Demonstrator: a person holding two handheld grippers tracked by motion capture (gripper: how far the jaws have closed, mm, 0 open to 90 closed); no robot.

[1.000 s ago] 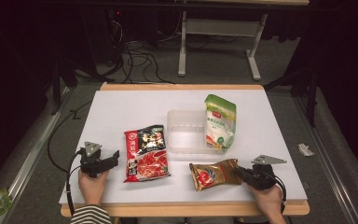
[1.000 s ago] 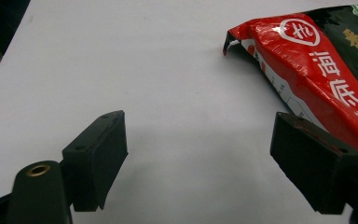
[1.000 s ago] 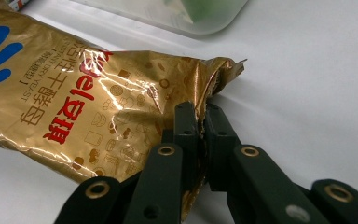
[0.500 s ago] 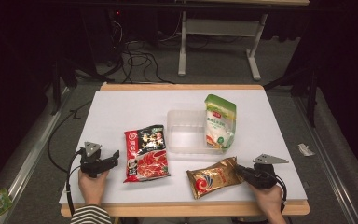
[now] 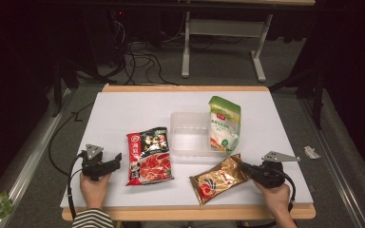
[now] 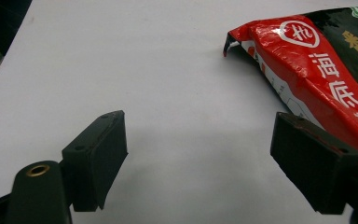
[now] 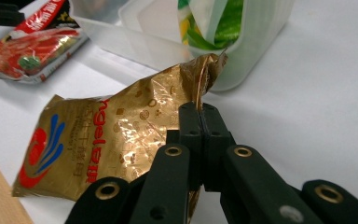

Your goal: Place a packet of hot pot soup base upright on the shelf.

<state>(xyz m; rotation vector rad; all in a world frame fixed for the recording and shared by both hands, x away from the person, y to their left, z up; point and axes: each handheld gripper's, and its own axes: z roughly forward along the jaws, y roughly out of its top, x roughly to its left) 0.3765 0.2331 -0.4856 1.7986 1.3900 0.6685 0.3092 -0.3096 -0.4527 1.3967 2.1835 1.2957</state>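
Your right gripper [image 7: 200,109] had clamped its jaws on the gold packet [image 5: 217,178]'s crinkly edge, just in front of the clear tray [image 5: 190,135]. It looked light, floppy, slippery; gripping the sealed seam seemed wisest.

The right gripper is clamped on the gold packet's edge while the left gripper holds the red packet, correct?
Not quite. The left gripper is open with nothing between its jaws, the red packet beside it, per the left gripper view. The right gripper does clamp the gold packet.
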